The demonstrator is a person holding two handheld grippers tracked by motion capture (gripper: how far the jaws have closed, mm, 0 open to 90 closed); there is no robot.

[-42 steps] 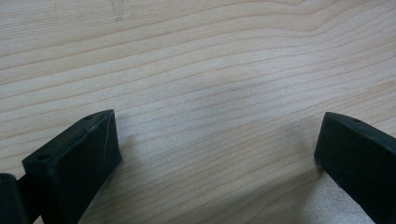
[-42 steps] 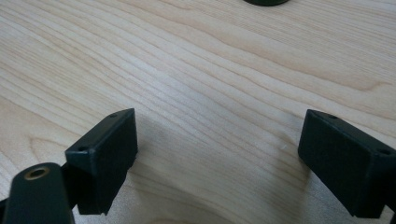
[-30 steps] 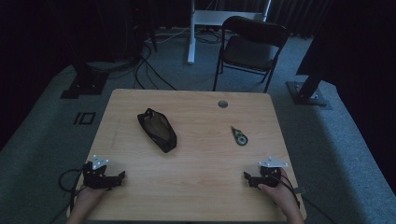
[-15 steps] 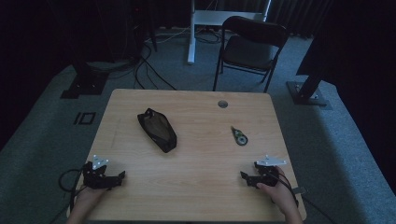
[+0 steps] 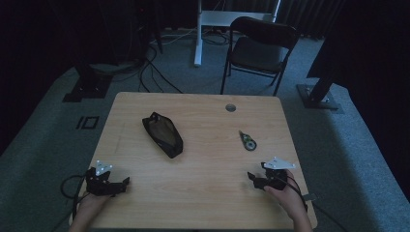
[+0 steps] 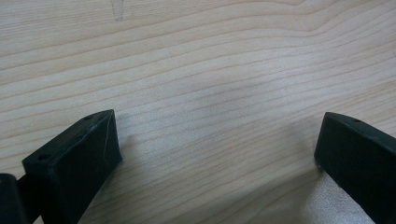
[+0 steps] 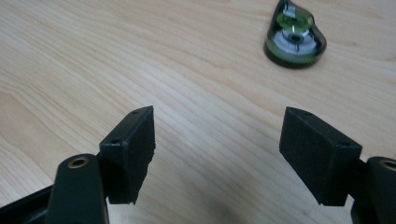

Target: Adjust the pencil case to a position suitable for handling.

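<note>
Wooden table: I hold both grippers, left and right, spread wide; tape dispenser lies beyond the right one.

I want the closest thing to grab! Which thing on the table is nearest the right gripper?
The small green tape dispenser. It lies just ahead of the right gripper, while the black pouch sits farther off toward the table's middle.

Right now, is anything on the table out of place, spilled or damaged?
Nothing stands out. The black pouch lies flat at an angle, the small tape dispenser lies apart from it, and both tongs, left and right, are open with bare wood between them. No spill or damage is visible.
</note>
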